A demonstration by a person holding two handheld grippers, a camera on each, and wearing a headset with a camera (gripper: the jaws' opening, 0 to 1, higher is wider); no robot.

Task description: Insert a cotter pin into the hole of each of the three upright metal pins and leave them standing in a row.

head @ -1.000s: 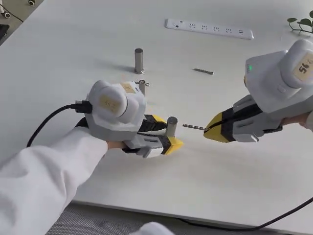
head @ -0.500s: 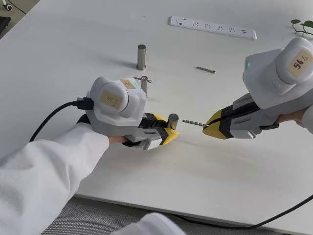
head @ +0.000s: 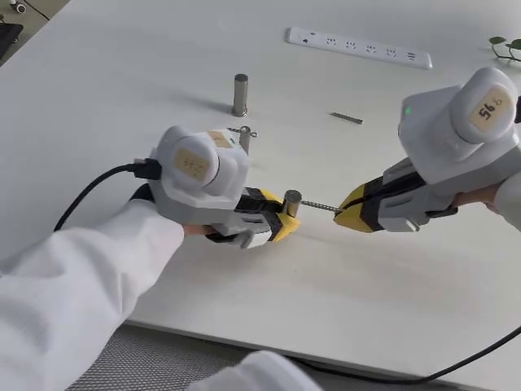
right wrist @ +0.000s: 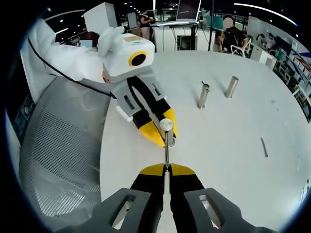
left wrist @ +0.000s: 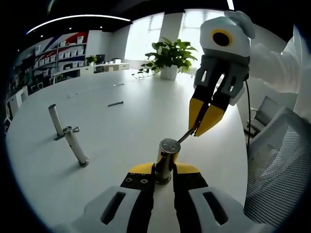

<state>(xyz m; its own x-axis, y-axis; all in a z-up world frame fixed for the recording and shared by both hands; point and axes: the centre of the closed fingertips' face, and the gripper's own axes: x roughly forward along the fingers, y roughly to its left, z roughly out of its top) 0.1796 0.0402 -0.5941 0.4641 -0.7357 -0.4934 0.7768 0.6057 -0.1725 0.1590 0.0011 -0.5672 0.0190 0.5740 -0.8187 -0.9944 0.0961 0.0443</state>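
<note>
My left gripper (head: 285, 218) is shut on an upright metal pin (head: 291, 201) standing on the white table; its jaws clamp the pin's lower half (left wrist: 165, 162). My right gripper (head: 343, 213) is shut on a thin cotter pin (head: 320, 207), held level. The cotter pin's tip (right wrist: 166, 150) touches the side of the held pin near its top (right wrist: 166, 126). Behind stands a second metal pin (head: 244, 138) with a cotter pin through its head. A bare third pin (head: 240, 94) stands farther back.
A spare cotter pin (head: 347, 118) lies loose on the table at back right. A white power strip (head: 358, 47) lies along the far side, and a plant (head: 509, 46) shows at the far right corner. The table's near edge (head: 244, 338) runs below both grippers.
My right gripper has moved left with the cotter pin, closing the gap until its tip meets the held pin. The left gripper has stayed shut on the pin.
</note>
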